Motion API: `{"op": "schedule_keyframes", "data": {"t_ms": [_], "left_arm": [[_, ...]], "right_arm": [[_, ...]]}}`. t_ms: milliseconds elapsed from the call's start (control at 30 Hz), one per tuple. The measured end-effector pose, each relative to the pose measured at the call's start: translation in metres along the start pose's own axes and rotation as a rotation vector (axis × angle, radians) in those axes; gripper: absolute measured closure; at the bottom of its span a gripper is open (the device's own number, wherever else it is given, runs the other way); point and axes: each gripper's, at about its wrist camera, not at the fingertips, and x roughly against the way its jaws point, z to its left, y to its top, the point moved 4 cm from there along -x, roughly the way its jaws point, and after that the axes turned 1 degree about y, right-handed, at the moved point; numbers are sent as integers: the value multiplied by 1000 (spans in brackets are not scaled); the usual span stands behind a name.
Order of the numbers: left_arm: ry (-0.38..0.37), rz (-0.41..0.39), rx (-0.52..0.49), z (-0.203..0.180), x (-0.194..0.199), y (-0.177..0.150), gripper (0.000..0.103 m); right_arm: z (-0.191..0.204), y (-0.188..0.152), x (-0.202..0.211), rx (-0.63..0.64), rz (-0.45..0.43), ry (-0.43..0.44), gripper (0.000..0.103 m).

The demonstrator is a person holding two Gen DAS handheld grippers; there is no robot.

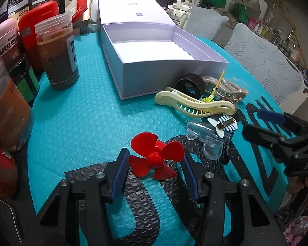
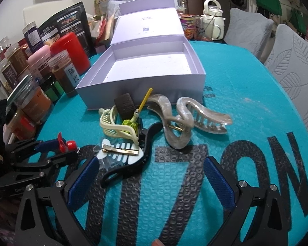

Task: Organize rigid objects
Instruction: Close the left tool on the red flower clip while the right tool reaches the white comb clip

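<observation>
Lavender box [image 2: 145, 86] open, nothing inside

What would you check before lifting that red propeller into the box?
1. Red propeller sits between the left gripper pads: ok.
2. Pads actually pressing on the blades: cannot tell; the left wrist view shows them right at the blade tips.
3. White box open, nothing visible inside: ok.
4. Path to the box free of the hair clips: ok; the cream hair clip lies off to the side.
5. Right gripper open, holding nothing, clear of the propeller: ok.
</observation>
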Motion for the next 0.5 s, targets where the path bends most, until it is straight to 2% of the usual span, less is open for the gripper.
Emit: {"op": "schedule_keyframes", "data": {"t_ms": [133,233,300,500], "left_arm": [[-25,-4,42,7,4,5,52],[-13,-16,50,11,9,6,52],[-13,-21,58,13,11,6,52],[-21,-21,73,15,12,3,52]], "right_arm": [[9,2,-6,13,6,32,3],[16,3,-12,8,13,63,12],[20,3,-16,3,18,73,24],[23,2,-24,-16,21,62,30]]}}
